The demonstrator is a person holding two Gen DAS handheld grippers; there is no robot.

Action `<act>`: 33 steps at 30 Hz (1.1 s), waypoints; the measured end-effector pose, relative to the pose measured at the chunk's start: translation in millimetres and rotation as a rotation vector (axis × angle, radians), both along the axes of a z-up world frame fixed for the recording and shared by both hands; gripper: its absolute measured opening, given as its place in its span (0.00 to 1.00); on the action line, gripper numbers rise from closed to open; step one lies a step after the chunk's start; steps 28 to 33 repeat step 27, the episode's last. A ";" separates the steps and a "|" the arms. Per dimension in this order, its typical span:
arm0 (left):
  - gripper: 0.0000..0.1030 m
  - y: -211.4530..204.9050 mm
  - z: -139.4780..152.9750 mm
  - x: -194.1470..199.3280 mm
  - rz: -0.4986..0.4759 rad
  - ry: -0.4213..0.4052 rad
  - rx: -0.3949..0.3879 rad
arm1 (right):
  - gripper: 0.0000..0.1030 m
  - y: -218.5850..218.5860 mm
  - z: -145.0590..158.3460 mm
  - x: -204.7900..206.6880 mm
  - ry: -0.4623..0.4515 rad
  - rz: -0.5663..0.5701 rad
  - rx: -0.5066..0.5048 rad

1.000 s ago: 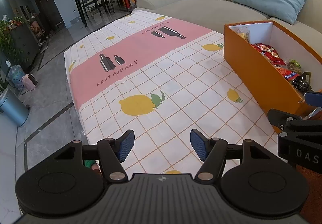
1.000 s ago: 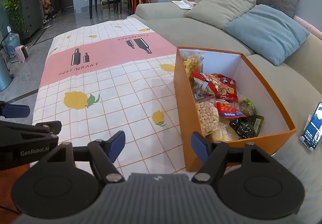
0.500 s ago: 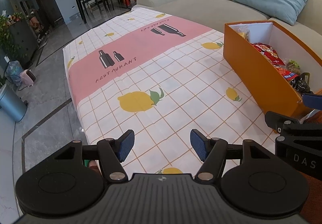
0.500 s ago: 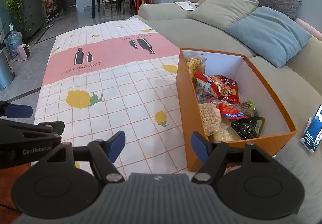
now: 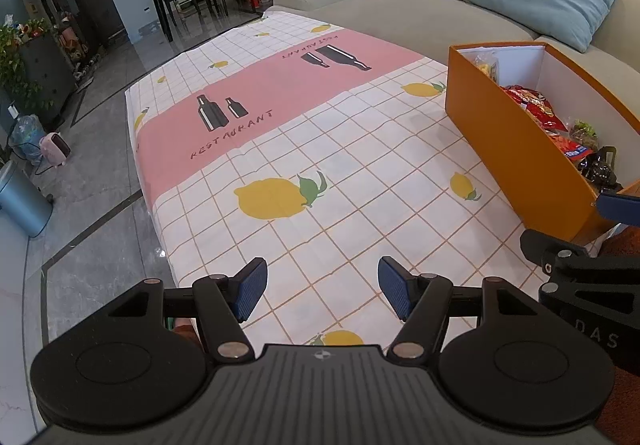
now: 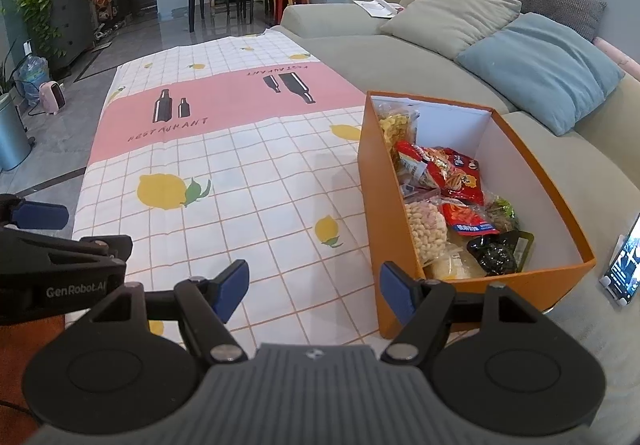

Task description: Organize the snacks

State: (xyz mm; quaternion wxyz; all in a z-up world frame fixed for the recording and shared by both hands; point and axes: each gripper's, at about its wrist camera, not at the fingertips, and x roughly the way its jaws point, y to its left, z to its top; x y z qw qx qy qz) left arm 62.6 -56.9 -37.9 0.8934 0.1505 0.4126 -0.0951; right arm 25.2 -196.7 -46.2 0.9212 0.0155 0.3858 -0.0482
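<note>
An orange box [image 6: 374, 205] with a white inside stands at the right of the table, against the sofa. Several snack packs lie in it: red packs [image 6: 452, 173], a bag of pale puffs [image 6: 426, 231], a yellow bag [image 6: 394, 123] and a dark pack [image 6: 496, 251]. The box also shows in the left wrist view [image 5: 508, 141]. My left gripper [image 5: 322, 291] is open and empty over the near table. My right gripper [image 6: 314, 287] is open and empty, just in front of the box's near corner. No snack lies on the table.
The table wears a checked cloth [image 6: 240, 181] with lemons and a pink band. A grey sofa [image 6: 400, 49] with cushions runs along the right. A phone [image 6: 624, 265] stands on the sofa at the far right. Floor and a bin [image 5: 20, 197] lie to the left.
Both grippers have drawn back and risen slightly, so the table and box sit a little farther off. Both stay open and empty.
</note>
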 end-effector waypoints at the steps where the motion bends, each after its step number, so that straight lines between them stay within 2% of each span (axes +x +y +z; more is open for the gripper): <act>1: 0.73 -0.6 0.2 -0.1 0.000 0.001 0.000 | 0.69 0.3 -0.2 0.1 0.001 0.001 0.000; 33: 0.73 -0.7 1.1 -0.9 -0.005 -0.001 -0.005 | 0.69 1.6 -3.6 0.4 0.018 0.004 0.008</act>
